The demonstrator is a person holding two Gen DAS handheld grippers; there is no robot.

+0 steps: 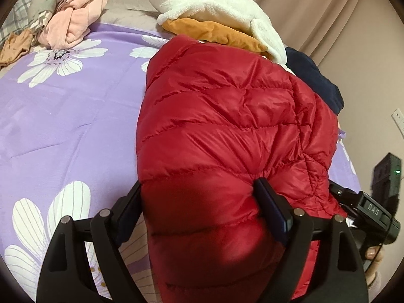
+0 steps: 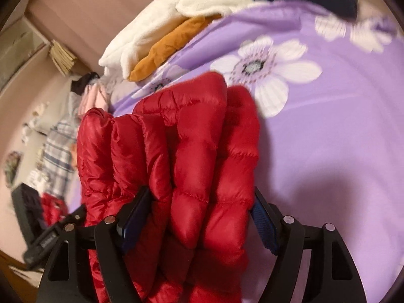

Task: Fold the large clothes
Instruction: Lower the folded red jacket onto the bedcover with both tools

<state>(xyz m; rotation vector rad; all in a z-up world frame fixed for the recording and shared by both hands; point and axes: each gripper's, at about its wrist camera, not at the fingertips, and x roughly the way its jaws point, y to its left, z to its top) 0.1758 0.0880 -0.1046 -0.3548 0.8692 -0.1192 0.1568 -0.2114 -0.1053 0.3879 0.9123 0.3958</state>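
Straddling the red puffer jacket (image 1: 227, 116) on the bed (image 1: 63, 116), left tongs (image 1: 199, 209) stand wide, pads touching its sides; right tongs (image 2: 202, 209) likewise, grip uncertain. Jacket looks light, puffy, slick, springy; best pinched at quilted seams or hem.

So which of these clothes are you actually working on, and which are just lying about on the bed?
In the job:
- red puffer jacket, bulging between the jaws of both grippers
- left gripper
- right gripper

Just lying about:
- white fleece on an orange garment
- navy garment
- pink clothes
- purple flowered bedsheet underneath
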